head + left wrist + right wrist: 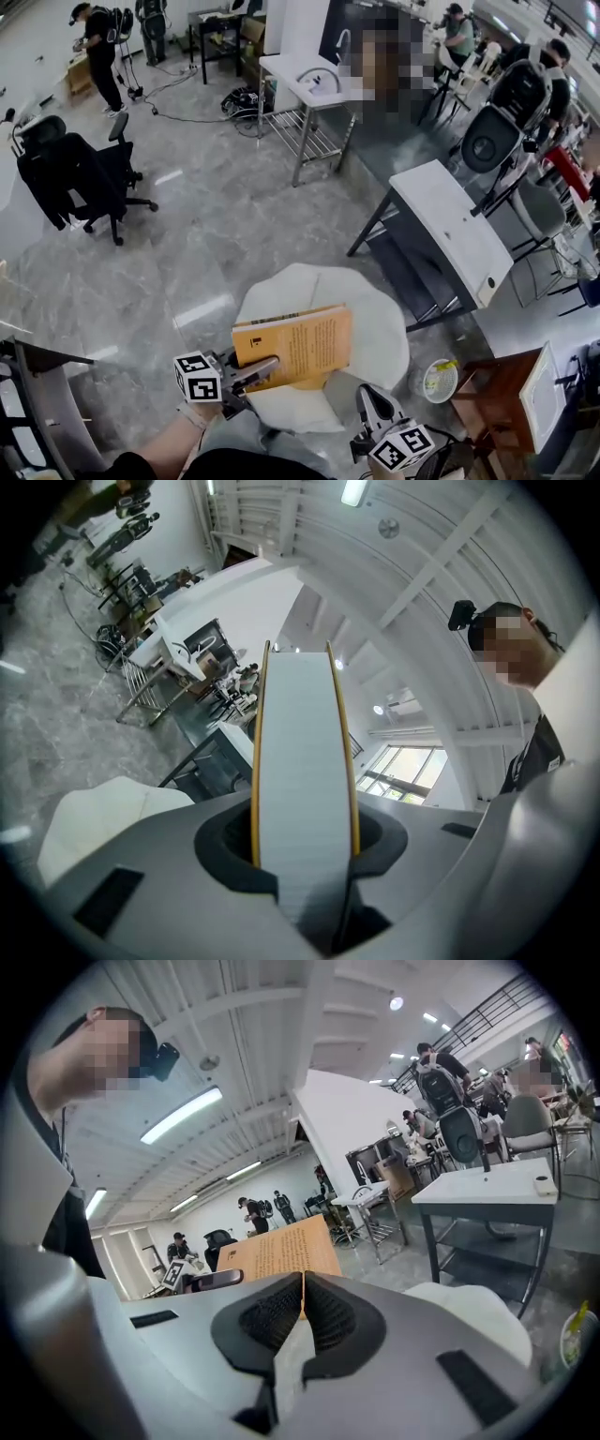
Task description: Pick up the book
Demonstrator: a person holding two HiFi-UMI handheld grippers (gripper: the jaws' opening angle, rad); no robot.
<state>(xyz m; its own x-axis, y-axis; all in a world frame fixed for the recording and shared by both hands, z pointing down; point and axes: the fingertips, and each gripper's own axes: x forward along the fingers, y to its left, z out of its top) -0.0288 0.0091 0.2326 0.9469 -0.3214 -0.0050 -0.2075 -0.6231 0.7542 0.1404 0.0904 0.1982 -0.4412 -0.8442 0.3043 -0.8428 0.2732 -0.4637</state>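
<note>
Book [300,342], just one, clamped in left hand-held gripper [266,368].

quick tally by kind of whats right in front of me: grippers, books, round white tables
grippers: 2 (left gripper, right gripper)
book: 1
white round table: 1
total: 4
</note>
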